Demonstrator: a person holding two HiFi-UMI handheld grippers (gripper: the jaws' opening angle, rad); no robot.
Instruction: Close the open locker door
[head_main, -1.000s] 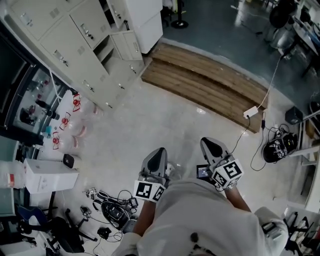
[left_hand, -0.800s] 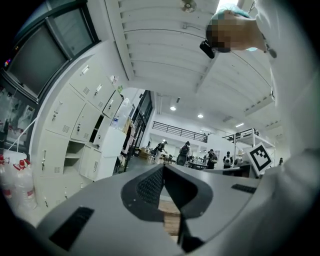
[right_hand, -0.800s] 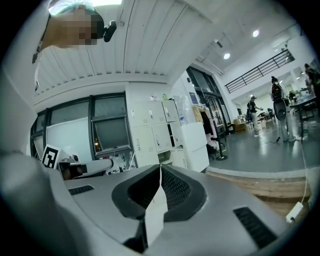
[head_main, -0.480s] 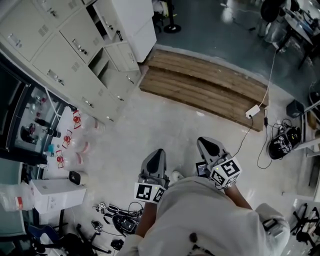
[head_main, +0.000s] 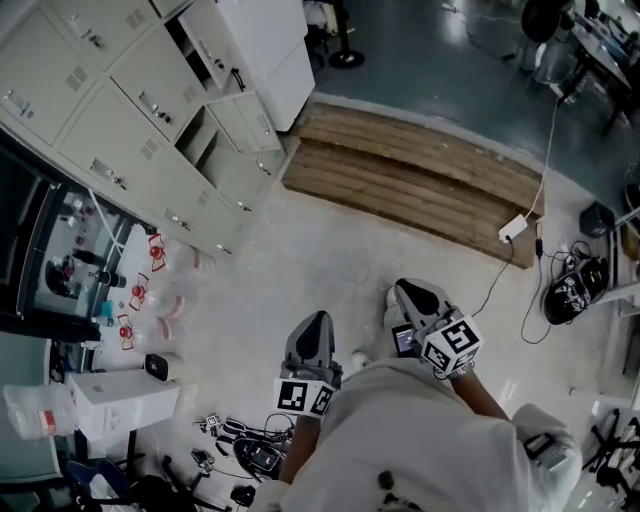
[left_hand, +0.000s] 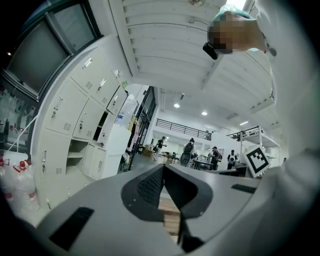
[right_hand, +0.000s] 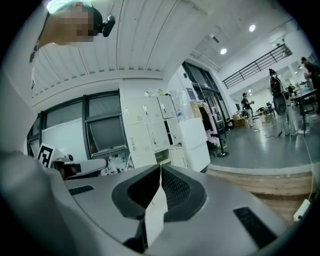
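**Both grippers closed and empty, well short of the open locker**

The locker bank (head_main: 120, 110) stands along the far left edge of the pale floor (head_main: 300, 250). Low in that bank the open locker door (head_main: 252, 118) swings out toward the room, beside a bare compartment with a shelf (head_main: 195, 135). Higher in the same column a second door (head_main: 215, 40) also hangs open on a dark compartment.

The left gripper (head_main: 316, 320) and the right gripper (head_main: 412, 290) sit side by side close to the person's white shirt (head_main: 420, 440), near the floor's lower edge, well apart from the lockers. In the left gripper view the jaws meet at their tips with nothing between them. The right gripper view shows the same: pads together, nothing held.

A wooden platform (head_main: 420, 180) lies across the floor's far side, its left end near the foot of the lockers. A white power strip (head_main: 513, 227) rests on the platform's right end, its cable trailing down the floor. Bottles with red labels (head_main: 150, 295) cluster at the floor's left edge, and a white box (head_main: 110, 400) lies below them, beside a tangle of cables (head_main: 250, 450).
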